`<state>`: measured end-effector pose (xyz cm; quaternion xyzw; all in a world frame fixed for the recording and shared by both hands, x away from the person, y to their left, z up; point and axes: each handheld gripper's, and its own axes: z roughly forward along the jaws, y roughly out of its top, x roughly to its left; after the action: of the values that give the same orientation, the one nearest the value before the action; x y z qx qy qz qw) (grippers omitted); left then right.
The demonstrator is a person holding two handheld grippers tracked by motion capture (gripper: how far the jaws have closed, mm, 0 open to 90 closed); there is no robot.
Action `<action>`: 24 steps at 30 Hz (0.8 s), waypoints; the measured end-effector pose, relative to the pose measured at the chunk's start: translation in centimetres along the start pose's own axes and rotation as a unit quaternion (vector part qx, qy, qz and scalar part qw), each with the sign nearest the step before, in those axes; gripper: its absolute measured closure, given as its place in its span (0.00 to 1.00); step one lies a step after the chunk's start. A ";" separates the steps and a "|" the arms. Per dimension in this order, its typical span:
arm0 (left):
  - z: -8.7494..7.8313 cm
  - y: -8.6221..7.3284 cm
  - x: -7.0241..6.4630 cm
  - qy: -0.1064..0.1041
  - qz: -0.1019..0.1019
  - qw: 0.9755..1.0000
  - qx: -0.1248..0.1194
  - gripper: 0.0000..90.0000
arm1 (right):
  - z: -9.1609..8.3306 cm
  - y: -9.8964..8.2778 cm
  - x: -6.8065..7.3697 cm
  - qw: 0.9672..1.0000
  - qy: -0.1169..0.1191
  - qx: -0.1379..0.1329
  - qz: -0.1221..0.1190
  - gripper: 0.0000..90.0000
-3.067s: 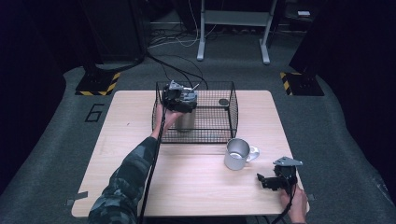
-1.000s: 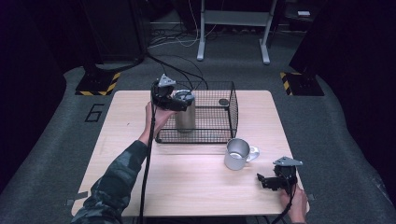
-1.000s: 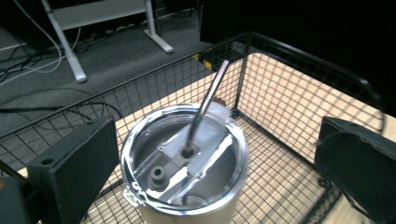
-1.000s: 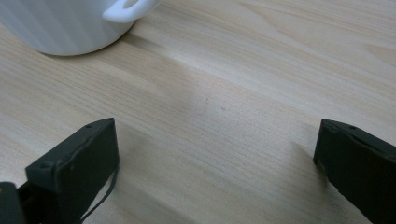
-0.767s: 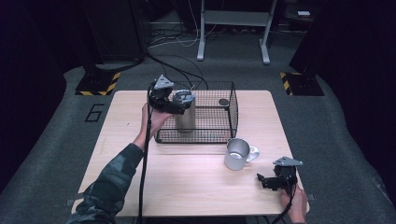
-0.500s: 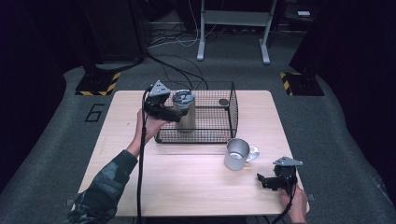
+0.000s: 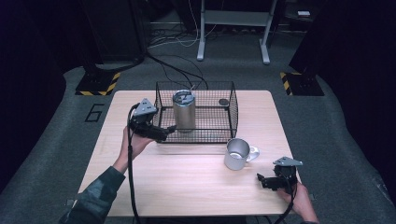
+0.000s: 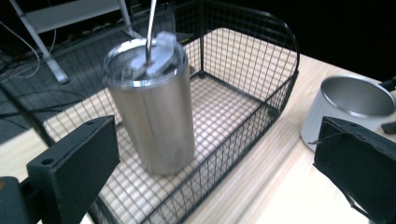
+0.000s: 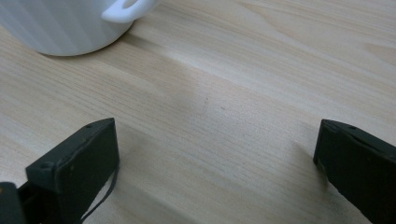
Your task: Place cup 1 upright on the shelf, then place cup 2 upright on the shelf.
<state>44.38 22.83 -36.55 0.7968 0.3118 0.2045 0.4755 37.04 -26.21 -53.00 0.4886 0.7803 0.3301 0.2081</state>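
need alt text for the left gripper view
A steel tumbler with a clear lid stands upright inside a black wire basket on a wooden table. The left gripper frames it with open black jaws, and a metal mug sits outside the basket at right.

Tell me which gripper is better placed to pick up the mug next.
Right, probably. The right gripper sits open on the table just beside the mug, jaws toward it. The left gripper is open at the wire basket, by the tumbler.

Having let go of the steel tumbler [image 7: 184, 111] standing in the wire basket [image 7: 232, 110], now backing off toward eight o'clock with the left gripper [image 7: 169, 130], jaws spread wide, outside the basket's wall.
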 end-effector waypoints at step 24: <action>-1.3 -13.7 2.8 0.051 -0.086 0.991 0.084 0.00 | -0.4 -0.2 -0.3 1.000 -0.006 0.007 0.002 0.00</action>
<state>41.47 30.38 -47.99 0.7928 0.4190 0.1761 0.4061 36.82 -26.67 -52.87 0.4932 0.7807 0.3222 0.2085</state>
